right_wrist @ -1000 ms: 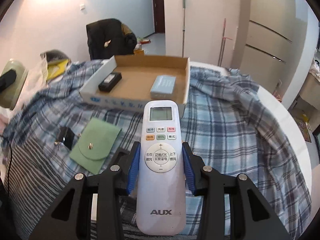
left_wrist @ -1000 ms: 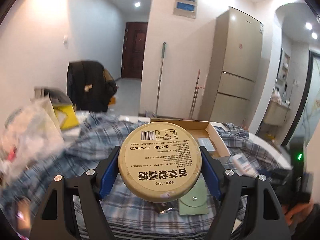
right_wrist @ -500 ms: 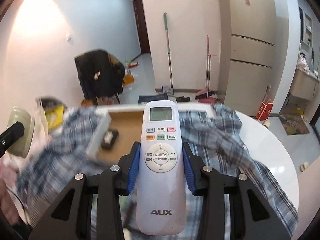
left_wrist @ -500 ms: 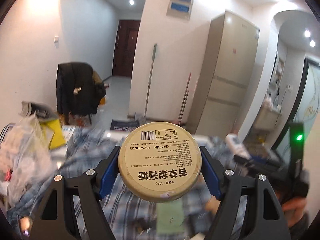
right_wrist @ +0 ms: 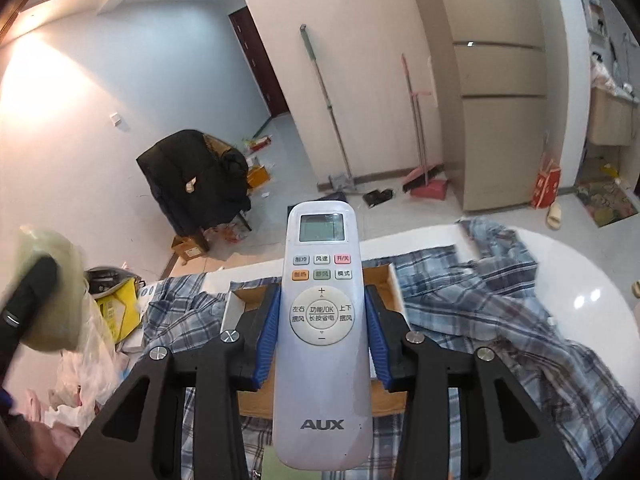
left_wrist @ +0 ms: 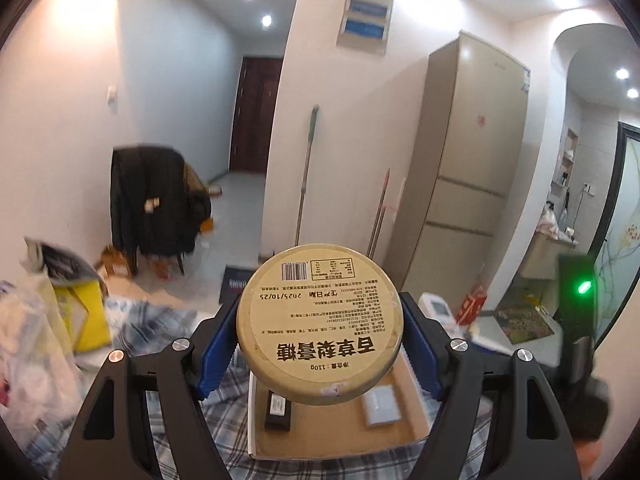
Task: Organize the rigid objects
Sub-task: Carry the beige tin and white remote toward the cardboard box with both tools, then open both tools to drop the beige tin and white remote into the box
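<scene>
My left gripper point(left_wrist: 320, 354) is shut on a round yellowish tin point(left_wrist: 319, 324), its printed label facing the camera. Below the tin lies an open cardboard box point(left_wrist: 336, 436) on the plaid cloth, holding a black case point(left_wrist: 279, 408) and a grey-blue pack point(left_wrist: 382, 404). My right gripper point(right_wrist: 322, 344) is shut on a white AUX remote point(right_wrist: 321, 332), held above the same box point(right_wrist: 384, 280). The tin point(right_wrist: 48, 292) in the other gripper shows at the far left of the right wrist view. The remote's tip point(left_wrist: 438, 306) shows at the right of the left wrist view.
A blue plaid cloth point(right_wrist: 500, 320) covers a round white table point(right_wrist: 592, 292). Plastic bags and a yellow box point(left_wrist: 86, 314) crowd the left side. Behind stand a chair with a black coat point(right_wrist: 196, 184), a mop, a broom and a tall fridge point(left_wrist: 472, 184).
Both grippers have risen and moved forward with their loads. The box now lies right beneath the tin and the remote; the green pouch has dropped out of view. The right wrist has rolled.
</scene>
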`<state>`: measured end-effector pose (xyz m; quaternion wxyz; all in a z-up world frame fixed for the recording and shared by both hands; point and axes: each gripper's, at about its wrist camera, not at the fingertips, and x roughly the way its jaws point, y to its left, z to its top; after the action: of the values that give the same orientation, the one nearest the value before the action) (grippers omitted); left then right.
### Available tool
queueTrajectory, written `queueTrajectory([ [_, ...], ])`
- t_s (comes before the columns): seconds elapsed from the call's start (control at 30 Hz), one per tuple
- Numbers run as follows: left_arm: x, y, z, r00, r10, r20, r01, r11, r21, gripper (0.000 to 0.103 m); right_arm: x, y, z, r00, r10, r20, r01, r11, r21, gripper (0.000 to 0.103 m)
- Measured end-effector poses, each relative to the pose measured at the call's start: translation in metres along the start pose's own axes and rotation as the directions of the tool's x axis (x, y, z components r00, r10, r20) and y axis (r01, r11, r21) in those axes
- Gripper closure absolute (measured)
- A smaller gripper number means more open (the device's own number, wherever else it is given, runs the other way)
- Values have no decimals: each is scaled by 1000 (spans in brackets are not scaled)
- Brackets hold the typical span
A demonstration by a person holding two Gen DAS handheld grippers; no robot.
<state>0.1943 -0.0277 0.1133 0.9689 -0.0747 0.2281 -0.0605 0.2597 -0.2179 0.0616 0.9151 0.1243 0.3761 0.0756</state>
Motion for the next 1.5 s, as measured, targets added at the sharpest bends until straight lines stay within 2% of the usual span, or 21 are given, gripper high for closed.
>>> queueTrajectory([
  [0.07,26,8,-12,999,9,-52,-8,1000,19,26,10,-5,-7,1000,8,-12,-8,1000,-19,64],
  [0.2,70,16,-29,990,5,-143,-3,1000,16,26,39,-19,-14,996,-56,-63,56,998,-11,64],
  [0.3,104,13,-51,971,-48,-234,57,998,32,26,56,-37,-17,992,-68,-104,73,996,44,64],
  [0.4,127,11,-71,957,-127,-261,134,991,8,26,69,-47,-21,984,-130,-124,135,990,34,64],
  [0.5,152,13,-94,923,-171,-345,174,985,-24,26,76,-54,-23,982,-111,-155,121,991,61,64],
  [0.57,160,13,-99,912,-168,-374,175,984,-14,26,77,-54,-23,982,-104,-159,114,992,57,64],
  [0.7,169,11,-103,902,-154,-402,165,986,-8,26,79,-50,-25,980,-129,-154,134,991,29,64],
  [0.87,182,14,-111,876,-161,-455,170,985,-22,26,85,-49,-28,978,-114,-172,121,992,31,64],
  [1.03,190,8,-120,871,-119,-476,146,989,21,26,88,-51,-29,978,-109,-178,118,992,41,64],
  [1.27,194,11,-123,879,-71,-472,100,994,38,26,88,-55,-28,977,-112,-179,124,991,54,64],
  [1.5,195,17,-122,876,-80,-476,102,995,20,26,89,-52,-29,977,-109,-181,119,992,45,64],
])
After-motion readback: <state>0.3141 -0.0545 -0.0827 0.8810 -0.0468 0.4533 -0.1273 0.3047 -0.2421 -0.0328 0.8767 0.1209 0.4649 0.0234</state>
